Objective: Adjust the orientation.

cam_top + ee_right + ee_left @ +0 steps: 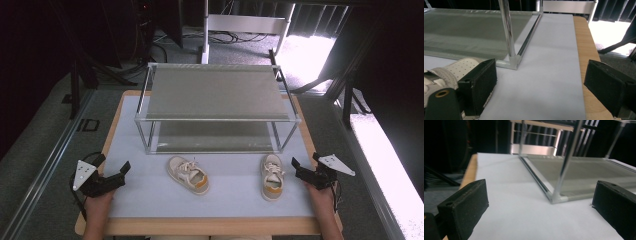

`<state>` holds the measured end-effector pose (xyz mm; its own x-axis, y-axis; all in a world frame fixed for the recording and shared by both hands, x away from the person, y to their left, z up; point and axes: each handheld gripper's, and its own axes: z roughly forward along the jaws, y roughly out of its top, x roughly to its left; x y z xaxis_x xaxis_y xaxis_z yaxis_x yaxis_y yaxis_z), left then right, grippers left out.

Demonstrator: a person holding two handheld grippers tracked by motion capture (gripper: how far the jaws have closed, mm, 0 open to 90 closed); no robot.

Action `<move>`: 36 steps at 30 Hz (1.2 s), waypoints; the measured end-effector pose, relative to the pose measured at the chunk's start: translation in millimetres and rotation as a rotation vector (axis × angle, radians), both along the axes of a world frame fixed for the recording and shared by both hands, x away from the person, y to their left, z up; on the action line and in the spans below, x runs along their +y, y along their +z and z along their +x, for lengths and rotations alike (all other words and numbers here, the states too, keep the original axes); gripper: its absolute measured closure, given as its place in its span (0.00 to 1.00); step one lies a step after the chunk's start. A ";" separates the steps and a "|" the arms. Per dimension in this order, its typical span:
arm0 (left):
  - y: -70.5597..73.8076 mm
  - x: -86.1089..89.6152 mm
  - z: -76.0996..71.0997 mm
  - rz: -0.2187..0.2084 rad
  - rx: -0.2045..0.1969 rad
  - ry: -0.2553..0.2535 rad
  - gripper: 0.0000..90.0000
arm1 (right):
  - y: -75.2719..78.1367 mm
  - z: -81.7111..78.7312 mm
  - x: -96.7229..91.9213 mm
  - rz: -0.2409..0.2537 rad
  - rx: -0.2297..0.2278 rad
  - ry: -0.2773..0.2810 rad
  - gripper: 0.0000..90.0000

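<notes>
- While both hands rest at the table's near corners, the left gripper [116, 175] has its jaws spread, nothing between them.
- Right gripper [305, 169]: jaws apart, holding nothing, just beside the right cream-and-orange sneaker [272, 176].
- Left cream-and-orange sneaker [188, 175] lies before the two-tier metal-framed shoe rack [216, 119].

Two-tier rack [216, 95] sits at the back half of the table [150, 200], on the mat [235, 200]. In front of it, two shoes: left shoe [188, 174] near centre, angled; right shoe [272, 176] well apart from it to the right, toe toward the rack. Left gripper [124, 168] at the mat's left edge, right gripper [300, 169] just right of the right shoe. Floor cables [235, 36] behind the rack.
</notes>
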<state>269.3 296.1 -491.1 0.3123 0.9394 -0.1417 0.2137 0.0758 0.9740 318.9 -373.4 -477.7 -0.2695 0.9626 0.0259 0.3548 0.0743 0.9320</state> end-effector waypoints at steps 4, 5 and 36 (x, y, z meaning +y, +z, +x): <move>0.0 1.2 0.6 -0.016 0.013 -0.019 0.00 | -0.1 -0.5 -0.8 0.007 -0.005 0.005 0.13; 0.1 1.8 1.2 -0.019 0.019 -0.028 0.00 | 0.0 -0.9 -0.3 0.003 -0.008 0.010 0.14; 52.0 -37.3 9.9 0.126 0.237 -0.373 0.00 | -0.1 -1.8 3.0 -0.029 -0.012 0.062 0.15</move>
